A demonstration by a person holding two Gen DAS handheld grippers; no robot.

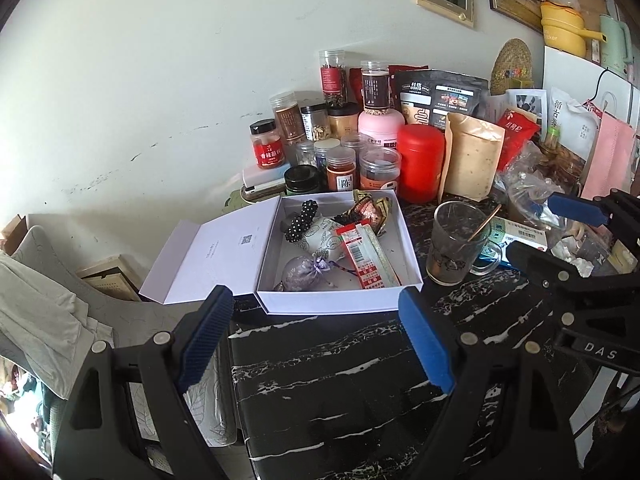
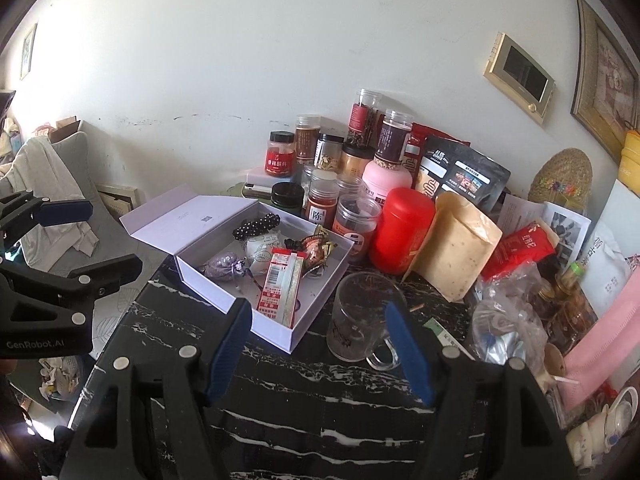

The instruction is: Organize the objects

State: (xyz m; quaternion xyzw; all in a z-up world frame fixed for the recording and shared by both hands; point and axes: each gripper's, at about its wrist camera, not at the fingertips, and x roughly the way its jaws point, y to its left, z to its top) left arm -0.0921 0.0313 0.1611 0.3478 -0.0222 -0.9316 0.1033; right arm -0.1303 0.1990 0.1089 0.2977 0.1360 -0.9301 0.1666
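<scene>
An open white box (image 1: 332, 302) (image 2: 224, 294) sits on the black marble table (image 1: 340, 380) (image 2: 320, 408), lid folded left. It holds a red-and-white packet (image 1: 366, 258) (image 2: 280, 284), a purple sachet (image 1: 302, 272) (image 2: 222, 266), a black dotted hair clip (image 1: 302, 220) (image 2: 256, 226), a white pouch and a patterned pouch. My left gripper (image 1: 316, 338) is open and empty just in front of the box. My right gripper (image 2: 320, 348) is open and empty in front of a glass mug (image 2: 360, 316) (image 1: 456, 240).
Many spice jars (image 1: 340, 174) (image 2: 322, 204), a red canister (image 1: 420, 162) (image 2: 402, 230), a kraft pouch (image 1: 472, 158) (image 2: 460, 248) and bags crowd the table's back and right. A chair with grey cloth (image 1: 36, 304) stands left of the table.
</scene>
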